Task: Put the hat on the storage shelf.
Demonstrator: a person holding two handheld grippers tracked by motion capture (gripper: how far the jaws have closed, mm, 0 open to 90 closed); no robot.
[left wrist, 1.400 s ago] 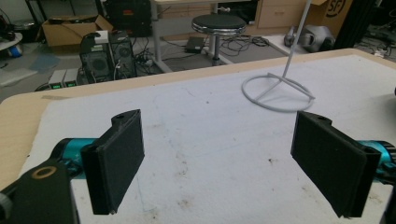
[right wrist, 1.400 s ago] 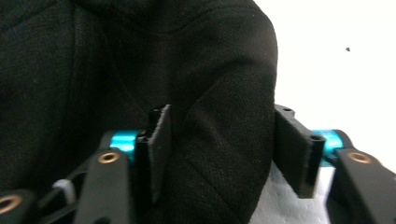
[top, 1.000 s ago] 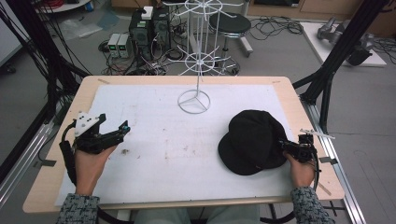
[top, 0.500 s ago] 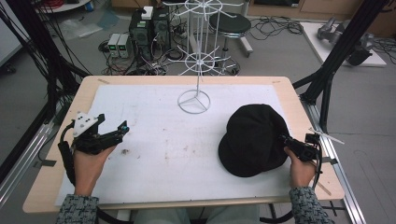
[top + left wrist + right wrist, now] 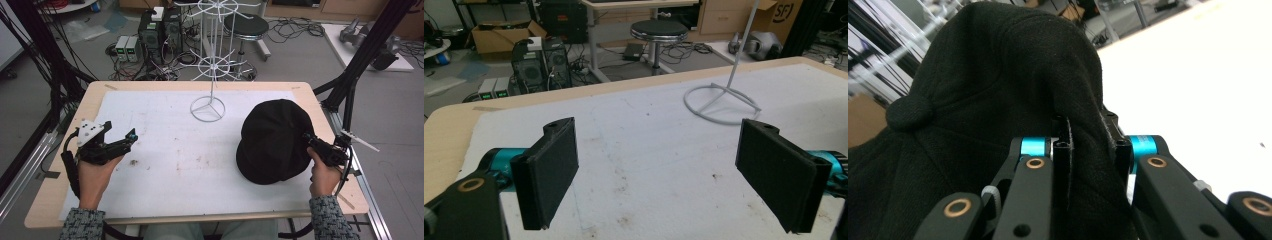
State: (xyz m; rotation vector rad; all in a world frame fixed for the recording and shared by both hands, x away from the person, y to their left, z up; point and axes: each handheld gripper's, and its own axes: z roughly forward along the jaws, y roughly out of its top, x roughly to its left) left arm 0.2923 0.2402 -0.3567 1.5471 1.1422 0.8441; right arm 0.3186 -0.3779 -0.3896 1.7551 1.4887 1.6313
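Right gripper [image 5: 311,142] pinched a fold of the black cap [image 5: 275,140] at its right edge; fingertips were buried in fabric, contact hidden in right gripper view. Cap lay on the white mat [image 5: 165,150], right side, near the table [image 5: 75,200] edge, w/ part of crown raised. Left gripper [image 5: 125,140] hovered over mat's left side, jaws spread wide, nothing between. Wire stand [image 5: 207,107] base sat at mat's far centre; its top was cut off. Mat centre was bare apart from small stains.
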